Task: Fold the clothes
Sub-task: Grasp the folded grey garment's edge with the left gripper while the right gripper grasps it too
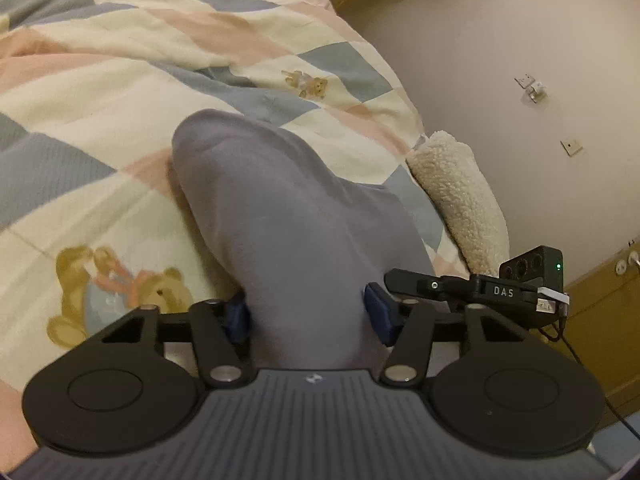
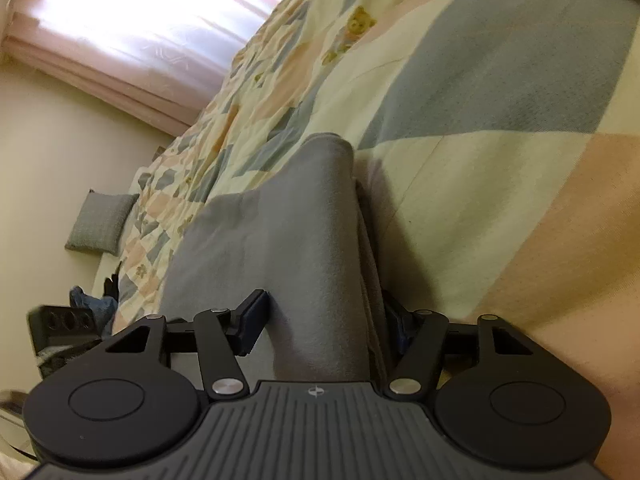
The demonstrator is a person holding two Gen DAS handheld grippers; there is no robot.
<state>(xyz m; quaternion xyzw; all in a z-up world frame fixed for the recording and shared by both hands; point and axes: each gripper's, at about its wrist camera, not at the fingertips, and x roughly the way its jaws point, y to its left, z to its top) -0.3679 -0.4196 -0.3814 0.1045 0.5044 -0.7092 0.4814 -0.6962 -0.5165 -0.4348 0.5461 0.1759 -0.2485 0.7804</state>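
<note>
A grey garment (image 1: 276, 216) lies on a patchwork bedspread (image 1: 120, 80) with teddy bear prints. In the left wrist view, my left gripper (image 1: 306, 314) has its blue pads (image 1: 378, 314) on either side of a raised bunch of the grey cloth and is shut on it. In the right wrist view, my right gripper (image 2: 324, 320) holds another part of the same grey garment (image 2: 304, 240), its fingers (image 2: 254, 320) pressed against a thick fold. The other gripper's body (image 1: 520, 292) shows at the right of the left wrist view.
A cream fleecy item (image 1: 460, 200) lies at the bed's right edge, next to a pale wall (image 1: 500, 40). In the right wrist view a grey cushion (image 2: 100, 222) leans at the far end and a bright curtained window (image 2: 152, 20) lies beyond the bed.
</note>
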